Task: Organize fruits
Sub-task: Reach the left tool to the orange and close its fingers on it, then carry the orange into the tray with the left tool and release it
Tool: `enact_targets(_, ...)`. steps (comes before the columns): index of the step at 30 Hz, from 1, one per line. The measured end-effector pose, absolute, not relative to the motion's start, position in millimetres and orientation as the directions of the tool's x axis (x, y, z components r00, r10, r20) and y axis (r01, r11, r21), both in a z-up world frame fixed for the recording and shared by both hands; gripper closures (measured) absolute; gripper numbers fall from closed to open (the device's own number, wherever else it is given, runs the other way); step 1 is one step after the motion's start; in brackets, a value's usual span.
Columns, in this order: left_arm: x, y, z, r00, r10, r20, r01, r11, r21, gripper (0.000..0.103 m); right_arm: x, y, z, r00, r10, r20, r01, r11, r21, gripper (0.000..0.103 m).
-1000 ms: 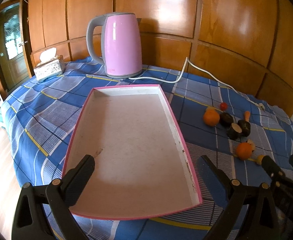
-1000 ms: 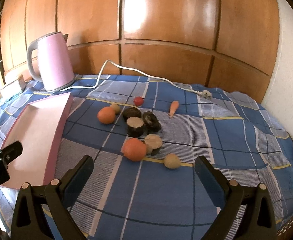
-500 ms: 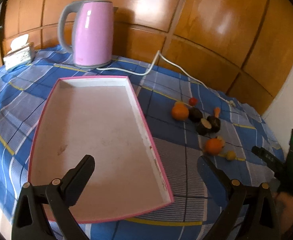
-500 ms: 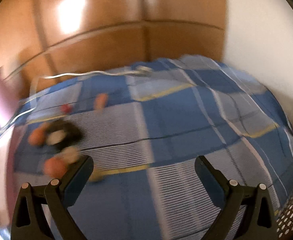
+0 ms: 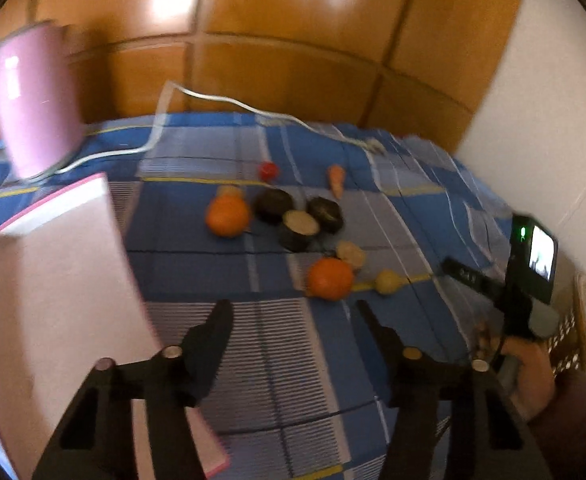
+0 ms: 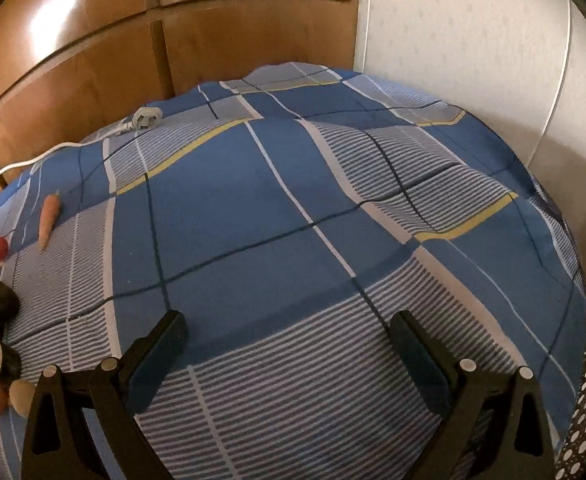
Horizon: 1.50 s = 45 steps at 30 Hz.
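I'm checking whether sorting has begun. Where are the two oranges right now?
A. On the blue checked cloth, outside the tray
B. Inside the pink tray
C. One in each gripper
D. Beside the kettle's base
A: both oranges lie on the blue checked cloth to the right of the pink tray, which shows nothing inside it in the part in view.

The left gripper [image 5: 293, 316] is black plastic with round silver screws behind its jaws. The hand [image 5: 531, 376] beside it wears a dark red sleeve [image 5: 573, 428].
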State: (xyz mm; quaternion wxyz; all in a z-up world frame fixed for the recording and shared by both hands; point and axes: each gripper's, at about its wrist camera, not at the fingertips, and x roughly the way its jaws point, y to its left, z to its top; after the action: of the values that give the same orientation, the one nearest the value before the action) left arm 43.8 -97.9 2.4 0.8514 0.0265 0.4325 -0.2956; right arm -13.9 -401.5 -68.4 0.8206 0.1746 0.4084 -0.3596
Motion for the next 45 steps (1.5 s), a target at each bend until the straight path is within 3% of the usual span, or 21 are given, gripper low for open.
enact_targets(12,73.8,-175.9,-37.3,0.355,-0.430,-0.830,0.618,0.774,-0.138,0.044,-13.1,-395.7,-69.5,0.409,-0.455,-0.791,0.734,0.679,-0.011,0.000)
enact_targets(13,76.0,-180.7,-42.6,0.345,-0.426,-0.836,0.618,0.774,-0.139,0.050,-13.2,-395.8,-69.6,0.409,-0.455,-0.791,0.735,0.678,-0.011,0.000)
enact_targets(14,77.6,-182.9,-46.8,0.343,-0.420,-0.840,0.617,0.775,-0.136,0.063,-12.9,-395.8,-69.8,0.409,-0.455,-0.791,0.735,0.679,-0.011,0.000)
enact_targets(16,78.7,-183.0,-50.4,0.352,-0.426,-0.834,0.611,0.779,-0.140,0.063,-12.9,-395.8,-69.7,0.409,-0.456,-0.791,0.735,0.678,-0.012,0.000)
enact_targets(27,51.8,-121.9,-17.7,0.384,-0.526,-0.759,0.560,0.786,-0.262,0.064,-12.1,-395.6,-69.5,0.392,-0.473,-0.789,0.742,0.669,-0.033,0.000)
enact_targets(31,59.0,-71.2,1.3,0.455,-0.520,-0.723,0.470,0.830,-0.302,0.064,-11.8,-396.1,-69.5,0.389,-0.471,-0.792,0.742,0.669,-0.034,0.000)
enact_targets(40,129.8,45.1,-10.2,0.591,-0.258,-0.764,0.130,0.966,-0.225,0.063,-11.5,-395.7,-69.7,0.391,-0.471,-0.791,0.741,0.670,-0.033,0.000)
enact_targets(45,155.2,75.6,-30.9,0.588,-0.143,-0.796,0.026,0.987,-0.158,0.063,-11.7,-395.5,-70.0,0.391,-0.472,-0.790,0.741,0.671,-0.034,0.000)
